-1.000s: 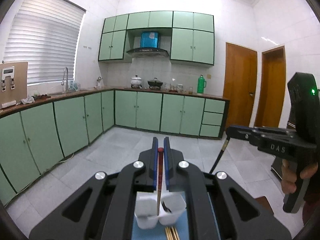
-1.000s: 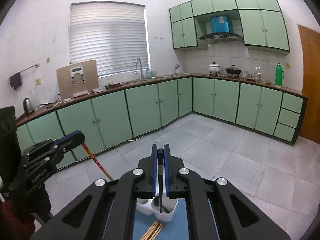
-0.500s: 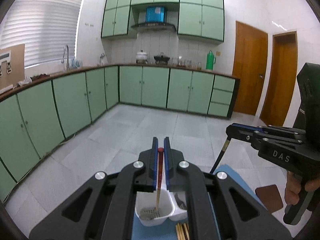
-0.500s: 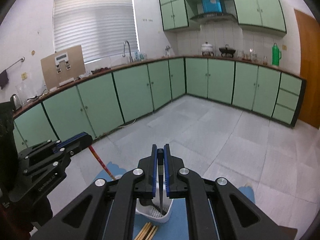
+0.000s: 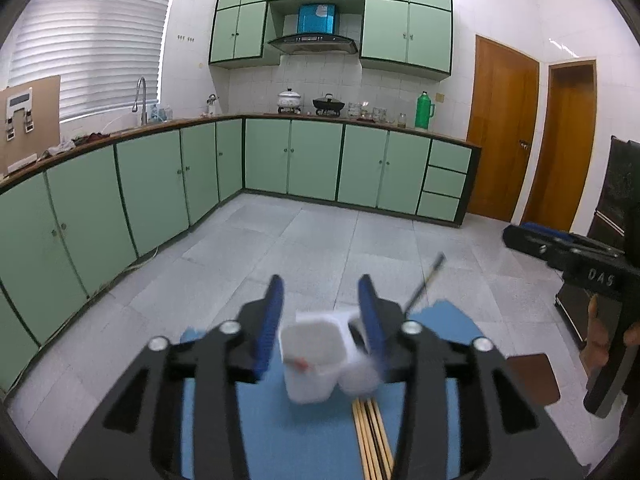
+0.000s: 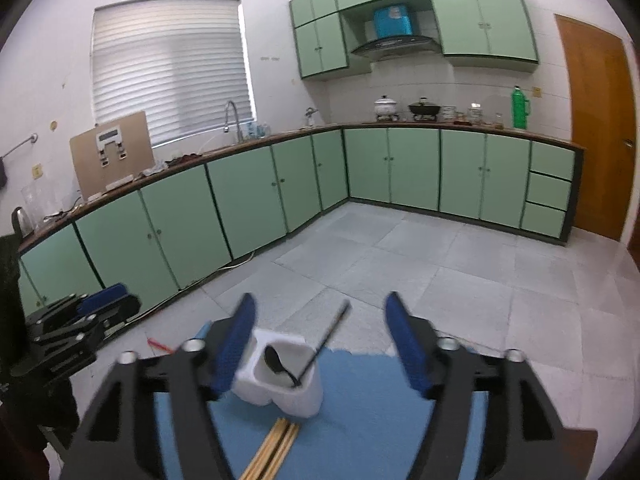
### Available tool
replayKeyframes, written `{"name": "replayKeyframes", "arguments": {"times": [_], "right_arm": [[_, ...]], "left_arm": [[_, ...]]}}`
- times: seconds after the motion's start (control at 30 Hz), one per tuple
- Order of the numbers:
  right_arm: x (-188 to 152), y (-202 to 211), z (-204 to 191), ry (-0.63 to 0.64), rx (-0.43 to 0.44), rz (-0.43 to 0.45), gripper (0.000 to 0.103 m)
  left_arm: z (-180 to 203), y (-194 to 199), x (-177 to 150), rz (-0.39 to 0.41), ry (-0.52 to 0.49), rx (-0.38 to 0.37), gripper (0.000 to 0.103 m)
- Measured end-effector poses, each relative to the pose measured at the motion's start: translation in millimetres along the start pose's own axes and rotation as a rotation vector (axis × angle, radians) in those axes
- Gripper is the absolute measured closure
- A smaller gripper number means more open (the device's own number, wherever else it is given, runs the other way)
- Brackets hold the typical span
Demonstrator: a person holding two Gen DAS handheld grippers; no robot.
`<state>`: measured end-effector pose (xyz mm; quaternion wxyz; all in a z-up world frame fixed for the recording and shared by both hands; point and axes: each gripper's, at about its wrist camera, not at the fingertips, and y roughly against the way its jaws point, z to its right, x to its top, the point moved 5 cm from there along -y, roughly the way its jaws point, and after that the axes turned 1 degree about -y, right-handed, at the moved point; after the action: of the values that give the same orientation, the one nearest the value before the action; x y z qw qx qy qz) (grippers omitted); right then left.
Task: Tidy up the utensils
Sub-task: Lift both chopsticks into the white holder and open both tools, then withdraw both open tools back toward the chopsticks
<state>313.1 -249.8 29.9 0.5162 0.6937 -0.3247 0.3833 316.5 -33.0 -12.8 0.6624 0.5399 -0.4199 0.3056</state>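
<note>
left gripper [image 5: 320,312]: I see its jaws part-way apart, just been opening; nothing gripped. The white holder's left cup sits low between the blue pads, no contact I can see.
right gripper [image 6: 320,336]: jaws wide, just been opening; nothing gripped. The black spoon's handle stands free in the gap.
utensil holder [image 6: 280,384]: white plastic, two joined cups, upright on the blue mat [image 6: 360,420], straight ahead of both grippers.
black spoon [image 6: 308,360]: in the holder's right cup, bowl end in the cup, handle leaning up and right over the rim.
red-tipped stick [image 5: 298,363]: in the left cup; only its red end shows, lying at the rim. Blurred.
chopsticks [image 6: 276,448]: pale wooden bundle flat on the mat, just on the near side of the holder.
surface: blue mat covering the table; a brown coaster [image 5: 532,376] near its right edge.
room: kitchen, grey tile floor [image 5: 312,248], mint-green cabinets [image 6: 400,168] in an L under a wood counter, window blind, range hood, green thermos, brown doors.
person: a hand [image 5: 600,344] on the right gripper's handle.
</note>
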Motion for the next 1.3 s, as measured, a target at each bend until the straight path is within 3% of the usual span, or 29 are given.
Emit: {"name": "replayKeyframes", "arguments": {"times": [0.1, 0.23, 0.43, 0.57, 0.9, 1.3], "right_arm": [[-35, 18, 7, -0.033, -0.042, -0.006, 0.011], [-91, 29, 10, -0.072, -0.068, -0.068, 0.008], [-186, 32, 5, -0.123, -0.085, -0.205, 0.008], [-236, 28, -9, -0.117, -0.102, -0.288, 0.008], [-301, 11, -57, -0.034, -0.093, -0.417, 0.01], [-309, 0, -75, 0.064, -0.127, -0.445, 0.016]], "left_arm": [[1, 16, -39, -0.043, 0.024, -0.001, 0.043], [-1, 26, -99, -0.129, 0.038, 0.004, 0.034], [-13, 27, -191, -0.301, 0.058, 0.037, 0.032], [-30, 27, -234, -0.387, 0.056, 0.075, 0.032], [-57, 41, -269, -0.458, 0.074, 0.124, 0.032], [-51, 38, -268, -0.467, 0.092, 0.124, 0.03]]}}
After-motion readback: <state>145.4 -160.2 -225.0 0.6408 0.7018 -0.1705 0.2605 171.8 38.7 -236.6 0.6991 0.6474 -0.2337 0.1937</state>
